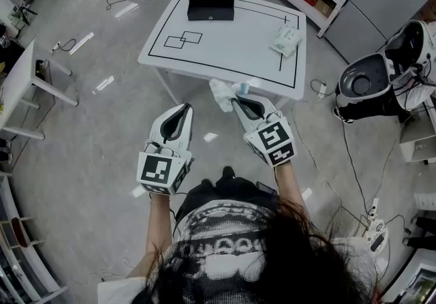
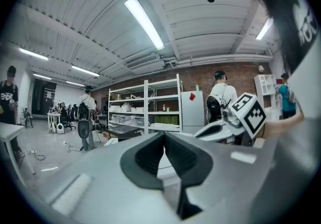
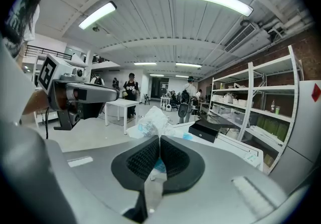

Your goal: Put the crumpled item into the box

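Crumpled wrapper, white plastic with blue print, is pinched in the closed jaws of the right gripper, which we hold low in front of us, tilted slightly downward. We count one such wrapper. Its pinched end sits between the dark ribbed pads, and its loose, puffed bulk sticks out past the fingertips. Its long axis runs roughly along the line of the jaws, pointing away from us and a little to our left, toward the table. In the head view, the wrapper's far end overlaps the table's near edge. Whether it touches that edge we cannot tell.

Just beside it, the left gripper is held nearly level with its jaw tips together and nothing between them. That makes two grippers, each bearing one cube with square markers.

Beyond them stands one white table marked with black lines, including two small overlapping squares drawn toward its left side. One flat white packet lies near the table's right edge. One black box, its lid closed, sits at the table's far edge, well apart from the wrapper.
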